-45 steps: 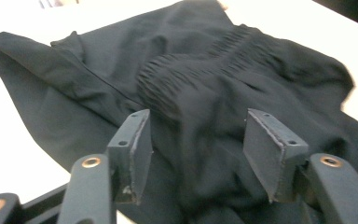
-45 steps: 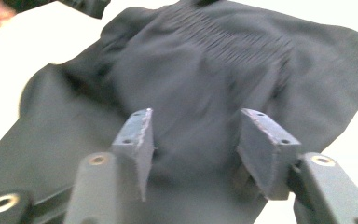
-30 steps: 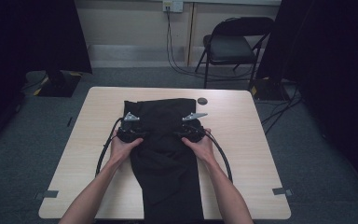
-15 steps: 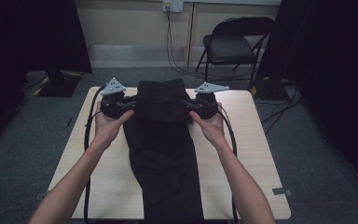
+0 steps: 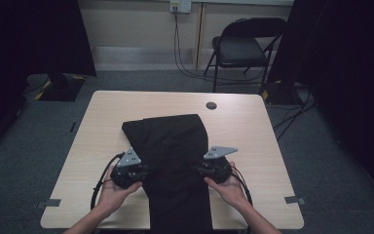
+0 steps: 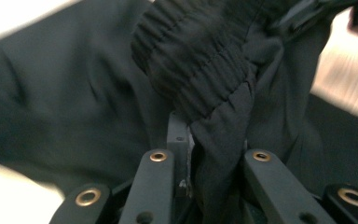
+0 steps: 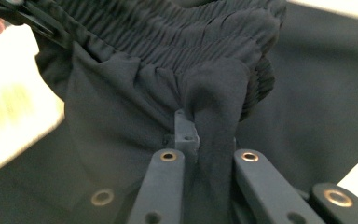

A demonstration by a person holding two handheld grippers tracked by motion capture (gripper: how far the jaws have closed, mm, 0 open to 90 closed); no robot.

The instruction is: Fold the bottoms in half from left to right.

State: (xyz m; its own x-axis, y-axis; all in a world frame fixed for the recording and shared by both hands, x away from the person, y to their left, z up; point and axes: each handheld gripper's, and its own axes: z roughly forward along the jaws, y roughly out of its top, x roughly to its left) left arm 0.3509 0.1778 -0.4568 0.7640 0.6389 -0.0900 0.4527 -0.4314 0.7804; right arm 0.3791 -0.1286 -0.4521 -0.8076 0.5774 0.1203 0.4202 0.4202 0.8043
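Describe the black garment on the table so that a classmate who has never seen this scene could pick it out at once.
Find the pale wooden table; the black garment lies down its middle, folded toward the person. A gripper clamps it at each side, left gripper and right gripper. Its gathered elastic waistband sets it apart from the small dark disc.

No text, label, brand, number or sign is showing legibly anywhere in these views, near either gripper or beyond.

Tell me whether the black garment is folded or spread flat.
Folded: the black garment has its elastic waistband end doubled back over the rest, held by the left gripper and right gripper.
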